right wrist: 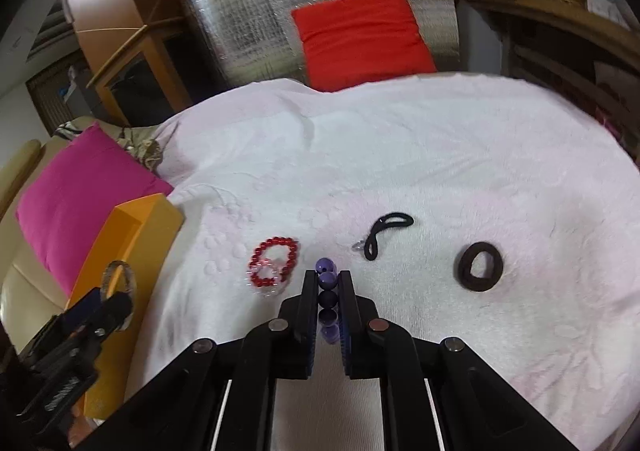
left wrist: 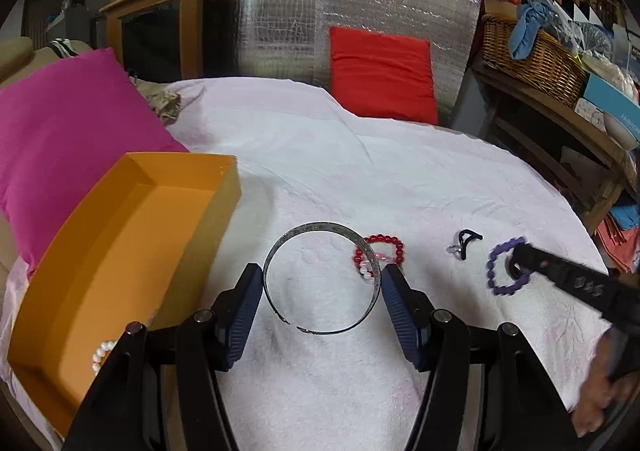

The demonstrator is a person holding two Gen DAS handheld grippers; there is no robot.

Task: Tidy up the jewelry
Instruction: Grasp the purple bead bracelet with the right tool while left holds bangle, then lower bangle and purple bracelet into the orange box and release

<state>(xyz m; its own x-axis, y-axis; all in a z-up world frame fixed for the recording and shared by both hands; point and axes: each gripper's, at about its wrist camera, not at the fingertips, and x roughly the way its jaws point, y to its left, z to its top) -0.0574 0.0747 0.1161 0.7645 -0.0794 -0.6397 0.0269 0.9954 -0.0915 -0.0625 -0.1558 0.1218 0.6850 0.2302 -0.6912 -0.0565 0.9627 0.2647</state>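
Here, two hand-held grippers over a white towel [left wrist: 320, 179] spread on a soft surface, jewelry scattered on it. Nearest, left gripper [left wrist: 322, 283] with jaws spread partway and pinching a thin metal bangle [left wrist: 320, 229] across its width, one pad on each side; bangle's gap toward the camera, ring seemingly raised off the towel. Right gripper [right wrist: 327, 283] with jaws pressed nearly together on a purple bead bracelet [right wrist: 326, 277], beads stacked in a line between the pads, bracelet's long axis running along the fingers. Just beyond, left on the towel: a red bead bracelet [right wrist: 274, 261] with a small clear-pink one tangled in it, a black cord loop [right wrist: 386, 233] with a small clear ring, and a dark scrunchie [right wrist: 478, 266] further right. Left of both grippers, an orange tray [left wrist: 120, 235], open side up, long axis running away from the camera, white pearls [left wrist: 102, 353] at its near end. Tray right beside the left gripper, well apart from the right. Judged next: carry both pieces leftward to the tray, left hand nearer. Beyond, a pink cushion [left wrist: 68, 139], then a red cushion [left wrist: 382, 75] against silver foil [left wrist: 288, 11].
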